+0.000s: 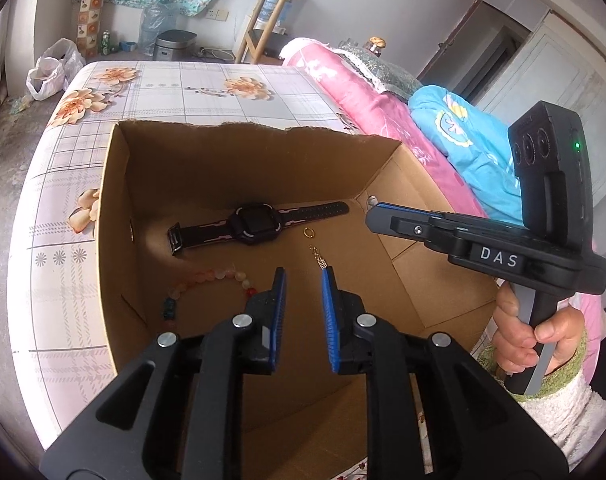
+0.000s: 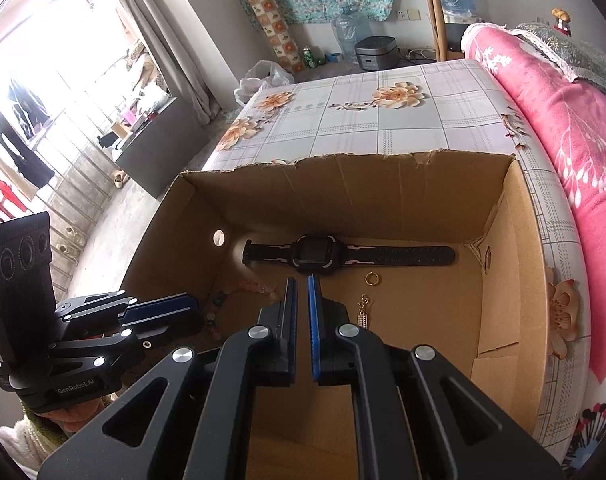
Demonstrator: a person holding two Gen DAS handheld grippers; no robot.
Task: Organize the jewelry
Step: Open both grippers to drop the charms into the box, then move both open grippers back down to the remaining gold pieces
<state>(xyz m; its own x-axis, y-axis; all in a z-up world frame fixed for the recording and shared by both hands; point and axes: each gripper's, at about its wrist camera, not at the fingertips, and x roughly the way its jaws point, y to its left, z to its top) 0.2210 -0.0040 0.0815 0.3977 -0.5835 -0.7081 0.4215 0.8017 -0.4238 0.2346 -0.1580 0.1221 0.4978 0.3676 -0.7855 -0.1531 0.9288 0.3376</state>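
Observation:
An open cardboard box (image 1: 117, 208) stands on the bed. On its floor lie a black watch (image 1: 255, 225), a small gold ring (image 1: 308, 232), a gold dangling earring (image 1: 319, 259) and a pale bead bracelet (image 1: 207, 279). My left gripper (image 1: 303, 271) hangs inside the box, its jaws a little apart with nothing between them; the earring lies just past its right fingertip. My right gripper (image 2: 301, 279) is shut and empty, pointing at the watch (image 2: 315, 254), with the ring (image 2: 372, 279) and earring (image 2: 363, 313) to its right. The bracelet (image 2: 255, 288) is partly hidden.
The bed's floral check sheet (image 2: 383, 120) stretches beyond the box. A pink blanket (image 2: 563, 128) and blue bedding (image 1: 475, 148) are piled on the right. On the floor beyond stand a plastic bag (image 1: 51, 72), a rice cooker (image 1: 173, 44) and a wooden chair (image 1: 263, 20).

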